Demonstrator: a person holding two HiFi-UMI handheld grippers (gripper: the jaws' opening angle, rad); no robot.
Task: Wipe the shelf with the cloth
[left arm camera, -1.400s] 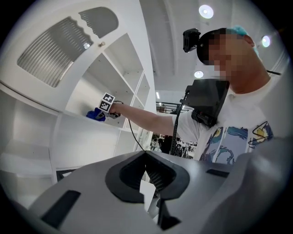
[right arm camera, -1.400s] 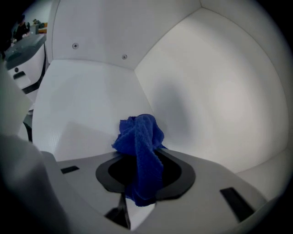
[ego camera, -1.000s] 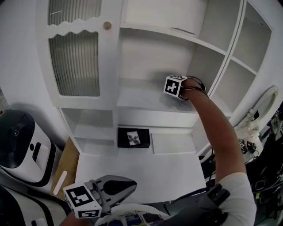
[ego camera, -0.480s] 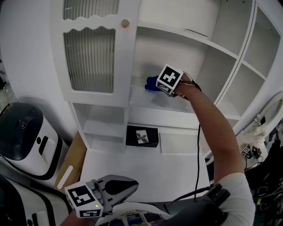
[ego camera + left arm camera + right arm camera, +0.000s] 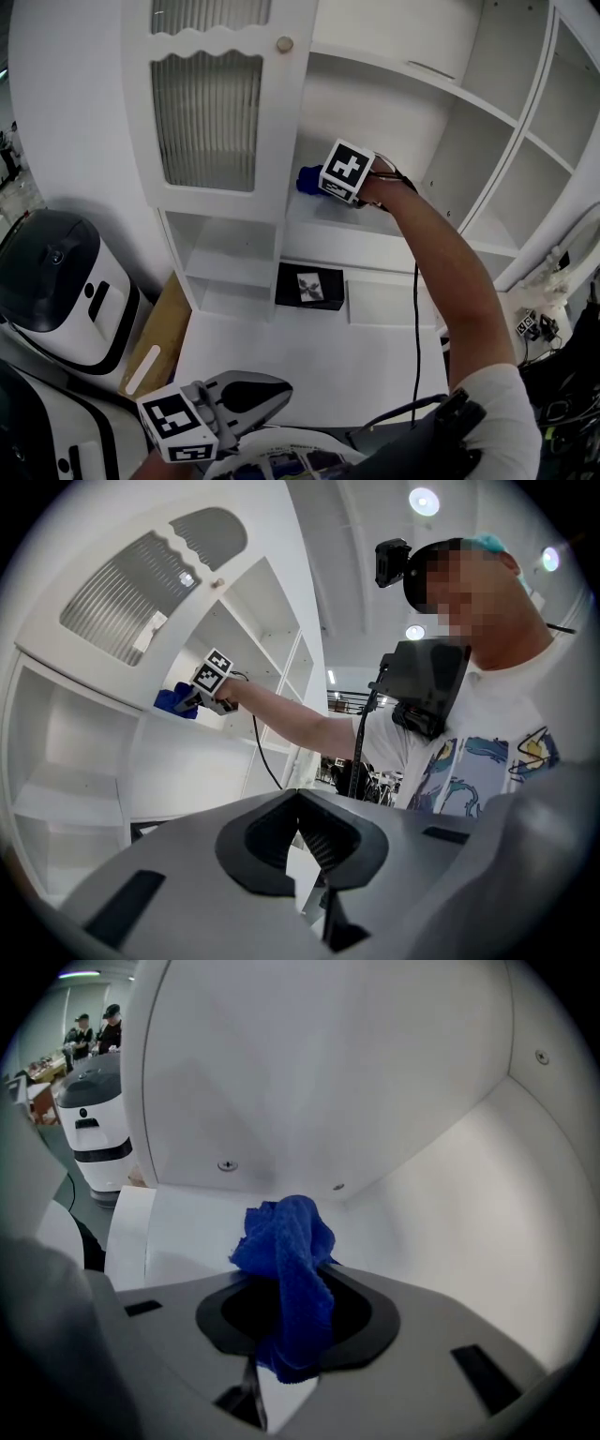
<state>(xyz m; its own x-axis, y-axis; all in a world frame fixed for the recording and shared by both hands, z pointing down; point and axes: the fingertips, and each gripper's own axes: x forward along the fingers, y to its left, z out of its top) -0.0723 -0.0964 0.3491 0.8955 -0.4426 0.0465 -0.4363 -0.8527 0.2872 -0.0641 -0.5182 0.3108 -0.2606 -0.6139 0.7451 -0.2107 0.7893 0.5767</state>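
A blue cloth (image 5: pixel 307 180) is clamped in my right gripper (image 5: pixel 322 184), which reaches into the white cabinet at the left end of its middle shelf (image 5: pixel 394 234). In the right gripper view the cloth (image 5: pixel 286 1260) bunches up between the shut jaws of the right gripper (image 5: pixel 291 1335), over the shelf board (image 5: pixel 183 1227) near the back corner. My left gripper (image 5: pixel 279 394) hangs low in front of the person's body, shut with nothing in it. In the left gripper view the left gripper (image 5: pixel 302 803) points at the cabinet, where the cloth (image 5: pixel 176 700) shows far off.
A cabinet door (image 5: pixel 211 103) with ribbed glass stands left of the open shelf. A black box (image 5: pixel 310 286) lies below on the lower board. A white rounded machine (image 5: pixel 56 291) stands at the left, with a wooden board (image 5: pixel 155 328) beside it. More shelves rise at the right.
My right gripper has slid left along the middle shelf with the cloth, which has come into sight beyond the marker cube. The left gripper has stayed in place.
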